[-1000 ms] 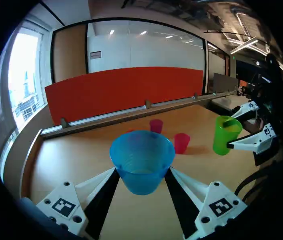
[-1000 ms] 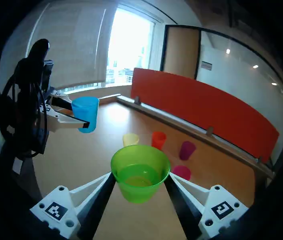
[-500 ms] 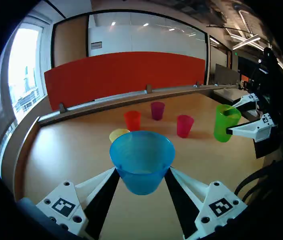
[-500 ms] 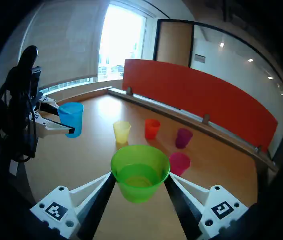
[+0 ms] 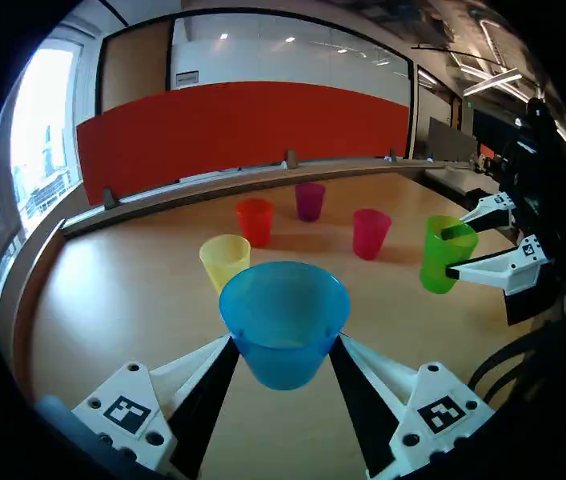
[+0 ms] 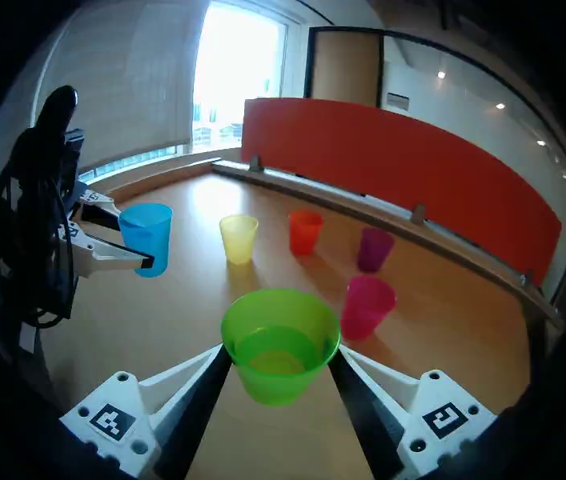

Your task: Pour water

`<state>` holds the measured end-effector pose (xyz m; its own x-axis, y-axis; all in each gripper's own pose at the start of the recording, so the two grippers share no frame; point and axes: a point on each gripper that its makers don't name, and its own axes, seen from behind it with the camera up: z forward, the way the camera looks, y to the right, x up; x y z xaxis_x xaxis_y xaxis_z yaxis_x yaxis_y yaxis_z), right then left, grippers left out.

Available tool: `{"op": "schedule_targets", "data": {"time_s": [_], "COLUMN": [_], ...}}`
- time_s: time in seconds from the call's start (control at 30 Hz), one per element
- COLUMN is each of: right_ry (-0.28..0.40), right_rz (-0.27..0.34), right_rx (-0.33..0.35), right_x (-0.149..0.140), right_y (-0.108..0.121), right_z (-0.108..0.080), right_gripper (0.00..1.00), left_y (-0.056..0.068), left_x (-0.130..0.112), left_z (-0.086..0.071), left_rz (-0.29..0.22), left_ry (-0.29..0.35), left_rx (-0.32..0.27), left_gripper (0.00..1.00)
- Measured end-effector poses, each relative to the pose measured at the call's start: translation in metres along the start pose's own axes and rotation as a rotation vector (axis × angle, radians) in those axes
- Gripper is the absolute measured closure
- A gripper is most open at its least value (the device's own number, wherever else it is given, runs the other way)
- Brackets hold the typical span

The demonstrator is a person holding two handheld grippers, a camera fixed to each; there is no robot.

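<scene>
Wooden tabletop (image 5: 122, 288). Left gripper (image 5: 284, 346) pinching upright blue cup (image 5: 284, 320) over near edge. Right gripper (image 6: 280, 358) pinching upright green cup (image 6: 280, 344), some liquid inside. Yellow cup (image 5: 224, 260), orange cup (image 5: 254, 221), purple cup (image 5: 309, 200), pink cup (image 5: 371, 232) stand apart toward far edge.

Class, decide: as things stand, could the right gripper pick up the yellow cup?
Probably not: the right gripper has its fingers shut on the green cup, which holds some liquid. The table up to the yellow cup looks free.
</scene>
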<state>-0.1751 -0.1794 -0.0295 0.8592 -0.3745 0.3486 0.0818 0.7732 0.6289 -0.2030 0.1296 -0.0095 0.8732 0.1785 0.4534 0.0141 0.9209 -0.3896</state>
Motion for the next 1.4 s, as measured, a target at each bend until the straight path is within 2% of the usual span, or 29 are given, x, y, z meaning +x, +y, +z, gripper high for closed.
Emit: {"op": "schedule_targets", "data": {"time_s": [0.27,0.77,1.2,1.4], "right_ry": [-0.014,-0.045,-0.059,-0.061], "right_rz": [-0.007,-0.028,-0.026,-0.026], "right_rx": [0.017,0.052,0.061,0.067], "right_x": [-0.012,-0.027,-0.03,-0.029], "right_y": [-0.002,-0.01,-0.01,-0.012], "right_z": [0.022,0.053,0.065,0.067], "right_gripper": [0.12,0.12,0.12,0.12], "left_y": [0.004,0.007,0.005,0.005], "left_x": [-0.018,-0.037,-0.047,-0.05], "left_z": [0.022,0.052,0.07,0.073], "left_rz": [-0.003,-0.029,-0.033,-0.015], "left_ry": [-0.038,-0.086,-0.105,-0.115], "left_rx": [-0.021,-0.047,-0.052,-0.052], "left_gripper": [0.23,0.22,0.22,0.22]}}
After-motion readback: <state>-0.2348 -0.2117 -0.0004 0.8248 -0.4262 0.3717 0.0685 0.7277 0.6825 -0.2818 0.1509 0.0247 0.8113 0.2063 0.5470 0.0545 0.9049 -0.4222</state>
